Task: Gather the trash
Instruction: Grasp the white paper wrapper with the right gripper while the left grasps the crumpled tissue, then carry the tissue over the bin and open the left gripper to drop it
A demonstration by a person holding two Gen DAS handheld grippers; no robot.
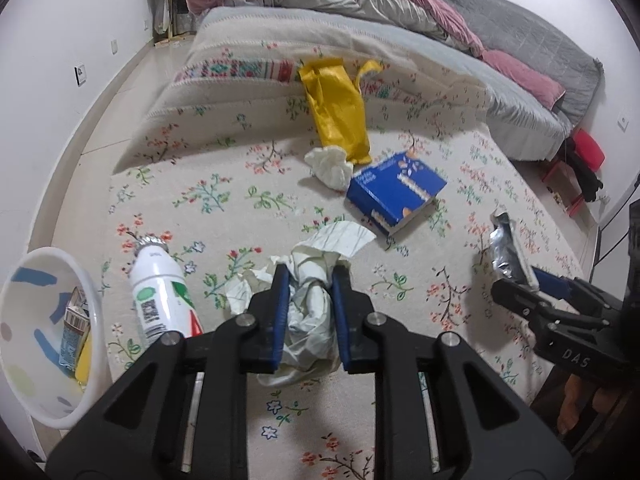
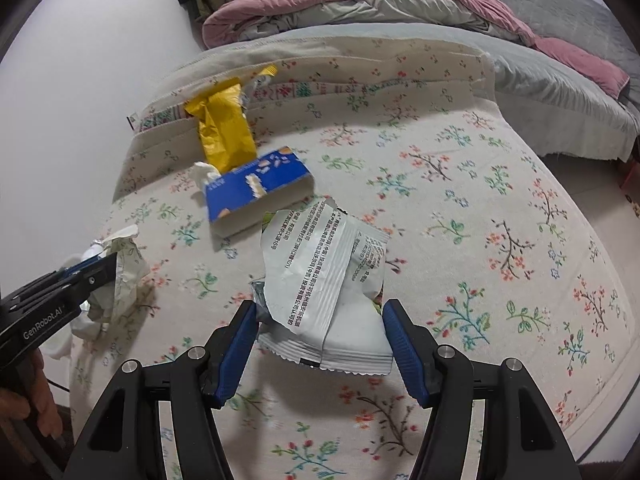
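Floral bedspread (image 1: 248,184), spread over a bed and taken as the landmark for all items listed. Left gripper (image 1: 308,276): blue pads closed on a crumpled white wrapper (image 1: 310,308), which is squeezed between them above the bedspread's near part. Right gripper (image 2: 320,316): jaws set partly apart, both pads pressed against the sides of a white printed snack packet (image 2: 328,280), which is held clear above the bedspread. White bottle (image 1: 160,300): laid on its side on the bedspread, at its left edge in the left wrist view, foil top pointed away. White bowl (image 1: 24,360) with blue marks: seen just beyond that same edge, a small carton (image 1: 74,332) contained in it. Blue box (image 1: 394,192): laid flat near the bedspread's middle. Crumpled white tissue (image 1: 330,166): touching the box's far corner. Yellow wrapper (image 1: 338,116): stretched up the bedspread's folded far rise, beyond the tissue.
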